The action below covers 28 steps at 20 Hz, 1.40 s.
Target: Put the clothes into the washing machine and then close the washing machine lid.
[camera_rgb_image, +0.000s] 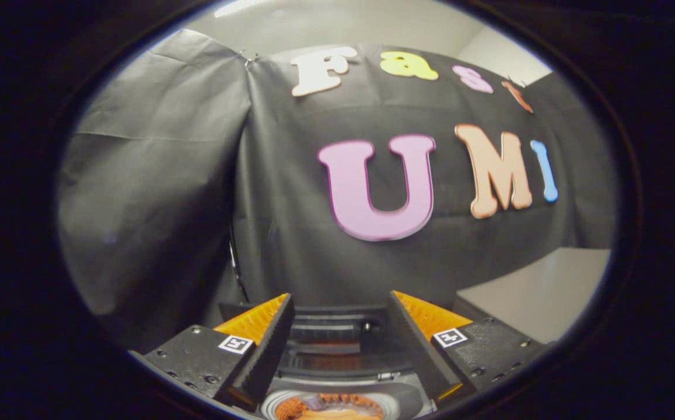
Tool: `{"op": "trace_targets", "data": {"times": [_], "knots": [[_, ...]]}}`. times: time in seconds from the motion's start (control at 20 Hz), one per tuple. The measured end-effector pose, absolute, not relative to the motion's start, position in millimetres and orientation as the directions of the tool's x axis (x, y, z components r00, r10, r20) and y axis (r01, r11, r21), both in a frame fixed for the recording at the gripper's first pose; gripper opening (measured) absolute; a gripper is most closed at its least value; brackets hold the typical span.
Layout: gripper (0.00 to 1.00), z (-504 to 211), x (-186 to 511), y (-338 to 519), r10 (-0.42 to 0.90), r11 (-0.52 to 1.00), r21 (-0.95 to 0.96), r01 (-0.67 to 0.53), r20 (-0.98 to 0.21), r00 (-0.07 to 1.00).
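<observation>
Jaws of the gripper [340, 303] spread wide and empty above the washing machine [337, 350], clothes [328, 408] lying inside, lid apparently raised for loading.

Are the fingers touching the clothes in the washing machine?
Apart. The gripper view shows the fingers spread open above the washing machine, while the clothes lie low in its drum between them, untouched.

Orange clothes [328, 408] inside open washing machine [337, 356]

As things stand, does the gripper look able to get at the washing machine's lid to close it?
Probably yes. The gripper is open and holds nothing, and the raised lid stands just ahead between its fingers, above the drum opening with orange cloth inside. Nothing sits between.
</observation>
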<state>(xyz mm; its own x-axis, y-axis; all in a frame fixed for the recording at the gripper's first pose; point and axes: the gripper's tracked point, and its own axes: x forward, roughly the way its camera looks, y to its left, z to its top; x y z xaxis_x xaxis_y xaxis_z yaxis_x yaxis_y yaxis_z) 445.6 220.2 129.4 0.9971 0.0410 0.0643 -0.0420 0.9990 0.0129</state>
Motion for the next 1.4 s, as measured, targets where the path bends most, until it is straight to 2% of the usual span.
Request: {"op": "trace_targets", "data": {"times": [0.15, 0.45, 0.8, 0.95, 1.05, 1.4], "knots": [[0.97, 120, 442, 212, 0.034, 0.999, 0.033, -0.038, 0.112, 0.993], [0.97, 91, 491, 219, 0.012, 0.999, 0.036, -0.015, 0.082, 0.997], [0.97, 35, 537, 225, -0.008, 1.000, 0.020, 0.008, -0.014, 1.000], [0.97, 0, 548, 227, -0.002, 1.000, -0.017, 0.000, -0.095, 0.995], [0.97, 9, 548, 225, -0.001, 1.000, 0.006, 0.001, -0.053, 0.999], [0.98, 5, 535, 220, -0.028, 1.000, 0.001, 0.028, -0.059, 0.998]]}}
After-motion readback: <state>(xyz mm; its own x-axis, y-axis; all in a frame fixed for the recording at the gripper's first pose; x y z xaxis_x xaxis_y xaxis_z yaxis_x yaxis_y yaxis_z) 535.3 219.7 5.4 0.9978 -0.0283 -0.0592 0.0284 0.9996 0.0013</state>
